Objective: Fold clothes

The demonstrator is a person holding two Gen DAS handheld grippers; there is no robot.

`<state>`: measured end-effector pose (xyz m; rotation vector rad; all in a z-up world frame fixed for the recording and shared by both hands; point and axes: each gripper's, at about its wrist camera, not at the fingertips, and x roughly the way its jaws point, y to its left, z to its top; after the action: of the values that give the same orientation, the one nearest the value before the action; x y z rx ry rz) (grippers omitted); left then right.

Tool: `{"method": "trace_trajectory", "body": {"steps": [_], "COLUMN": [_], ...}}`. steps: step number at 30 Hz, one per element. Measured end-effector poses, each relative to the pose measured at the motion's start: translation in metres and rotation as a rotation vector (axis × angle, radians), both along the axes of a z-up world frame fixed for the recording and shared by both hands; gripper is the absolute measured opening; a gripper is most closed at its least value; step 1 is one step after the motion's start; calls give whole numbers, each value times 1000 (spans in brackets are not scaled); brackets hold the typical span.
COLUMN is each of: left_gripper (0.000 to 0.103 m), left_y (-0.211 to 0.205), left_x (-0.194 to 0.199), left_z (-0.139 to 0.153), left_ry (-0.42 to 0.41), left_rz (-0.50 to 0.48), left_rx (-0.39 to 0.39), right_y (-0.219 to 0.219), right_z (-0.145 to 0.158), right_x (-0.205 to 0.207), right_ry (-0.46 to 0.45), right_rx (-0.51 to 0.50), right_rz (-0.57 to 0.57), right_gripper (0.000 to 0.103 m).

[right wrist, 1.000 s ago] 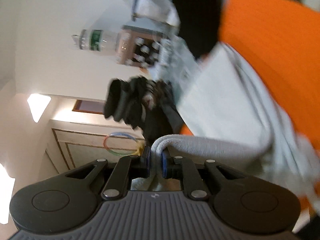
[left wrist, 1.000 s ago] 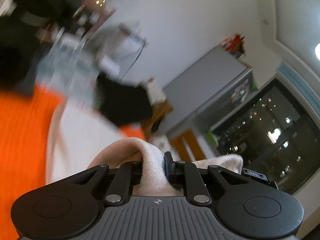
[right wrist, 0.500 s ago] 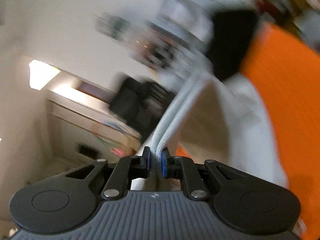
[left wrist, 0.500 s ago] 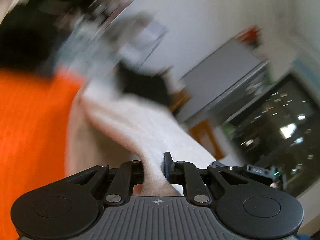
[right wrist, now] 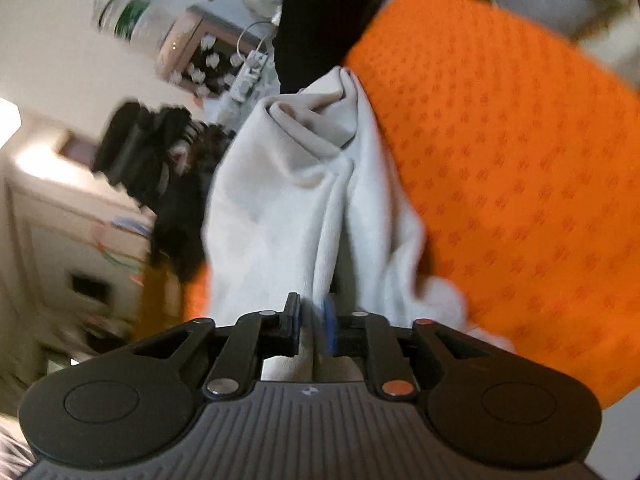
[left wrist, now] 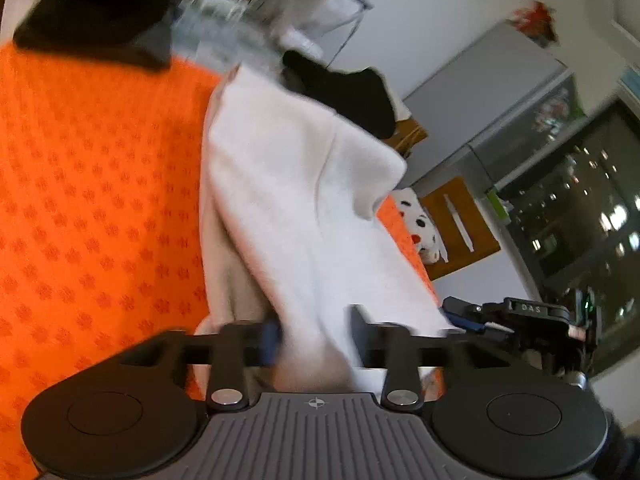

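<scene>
1. Opening now: left gripper (left wrist: 314,338), jaws spread wide with the white fleece garment (left wrist: 304,208) running loose through the gap. A second ago they were pinched tight on a bunched fold of it.
2. Right gripper (right wrist: 312,330) jaws also parting, but only by a narrow gap; a garment (right wrist: 296,200) edge sits between the blue pads, contact unclear because of blur. Earlier frames show them clamped on that edge.
3. Both views tilted downward since a second ago: then mostly wall and ceiling, now mostly cloth and bed.
4. Garment now lies on the orange waffle-textured blanket (left wrist: 100,200), draped as a long strip running away from both grippers, far end rumpled into folds (right wrist: 312,124). Earlier it hung stretched in the air between the two.
5. In the left view the right gripper's black body (left wrist: 520,312) shows just beside the garment's near corner.
6. Beyond the garment: a black cloth item (left wrist: 348,92) at the blanket's far edge, another dark bundle (left wrist: 96,12) at top left.
7. Farther back: grey fridge (left wrist: 500,92), white spotted plush toy (left wrist: 420,228), dark window with city lights (left wrist: 580,208).
</scene>
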<state>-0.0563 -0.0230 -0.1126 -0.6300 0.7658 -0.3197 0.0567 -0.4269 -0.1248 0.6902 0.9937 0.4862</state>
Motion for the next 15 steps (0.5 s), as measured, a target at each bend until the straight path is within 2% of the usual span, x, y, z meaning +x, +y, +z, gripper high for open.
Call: {"method": "trace_trajectory", "body": {"steps": [1,2,3,4,6,8,12,15], "left_gripper": [67,68,71,74,77,78,78,80], "left_y": [2,5,7,9,15,18,16,1], "left_x": [-4,-9,-10,-11,-11,-9,-3,9], "left_z": [3,2,0,-4,-15,-24,-38,-45], "left_ry": [-30,-53,-61,-58,-34,-9,16,31], "left_rz": [1,4,12,24,44,56,64,17], "left_rx": [22,43,53,51,20,-20,-93,-75], "right_y": [-3,-7,-8,-9,-11,-14,4,23], "right_z": [3,7,6,4,1,-3,-17,-21], "right_x": [-5,-10,-12,-13,-16,-18,-13,-17], "right_ry": [-33,-65,-79,-84,-93,-103,-115,-179], "right_rx": [-47,-94,-123,-144,-184,-225,-230,-290], "right_rz": [9,19,28,37,56,74,144,225], "right_gripper": [44,56,77,89,91,97,101,103]}}
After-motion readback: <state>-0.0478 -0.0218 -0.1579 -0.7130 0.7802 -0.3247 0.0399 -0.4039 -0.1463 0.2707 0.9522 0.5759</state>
